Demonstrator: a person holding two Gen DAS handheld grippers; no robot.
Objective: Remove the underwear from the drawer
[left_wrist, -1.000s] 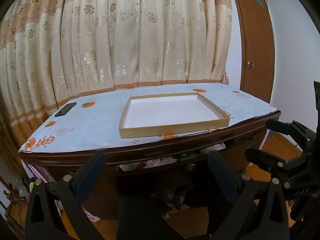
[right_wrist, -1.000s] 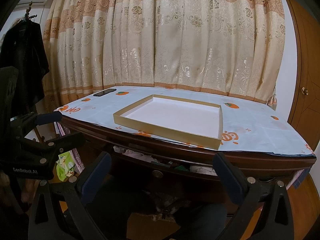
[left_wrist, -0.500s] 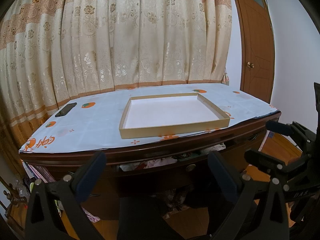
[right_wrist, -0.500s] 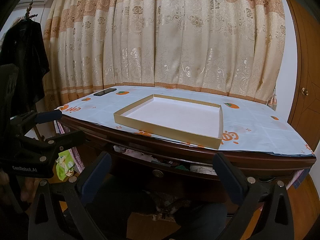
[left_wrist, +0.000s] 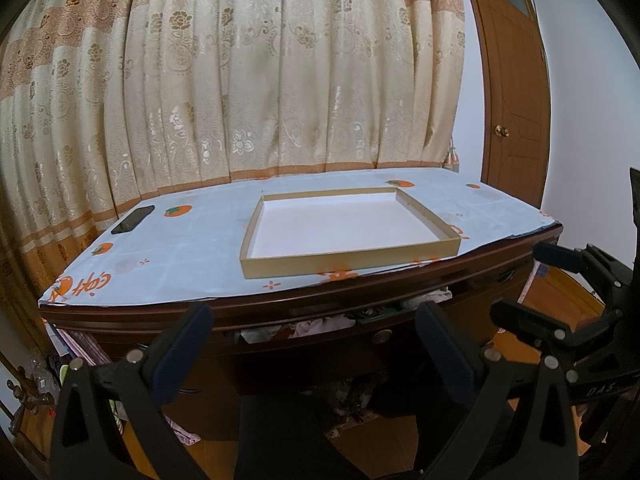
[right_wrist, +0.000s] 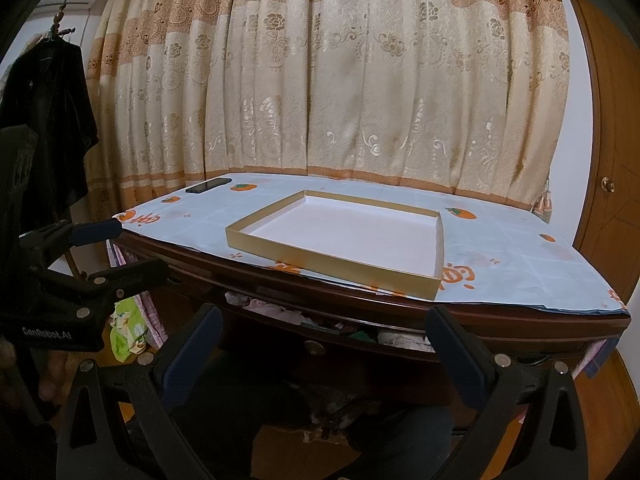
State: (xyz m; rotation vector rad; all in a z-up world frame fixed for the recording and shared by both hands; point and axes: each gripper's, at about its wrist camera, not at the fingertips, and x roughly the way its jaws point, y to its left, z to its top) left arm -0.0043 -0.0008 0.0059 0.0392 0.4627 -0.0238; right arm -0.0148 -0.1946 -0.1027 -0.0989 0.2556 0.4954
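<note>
Both grippers, left (left_wrist: 312,344) and right (right_wrist: 324,348), are held wide and empty before the drawer (left_wrist: 320,336). Underwear (left_wrist: 320,326) lies in its narrow gap. Opening the drawer further seems needed next.

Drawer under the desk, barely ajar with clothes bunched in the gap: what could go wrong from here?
1. The dark wooden drawer shows only a narrow slit; reaching in before pulling its round metal knob may jam the fingers of the left hand-held gripper.
2. The crumpled pink and white clothes are tangled; several may come out together.
3. Both open grippers sit close together; the right hand-held gripper could collide.
</note>
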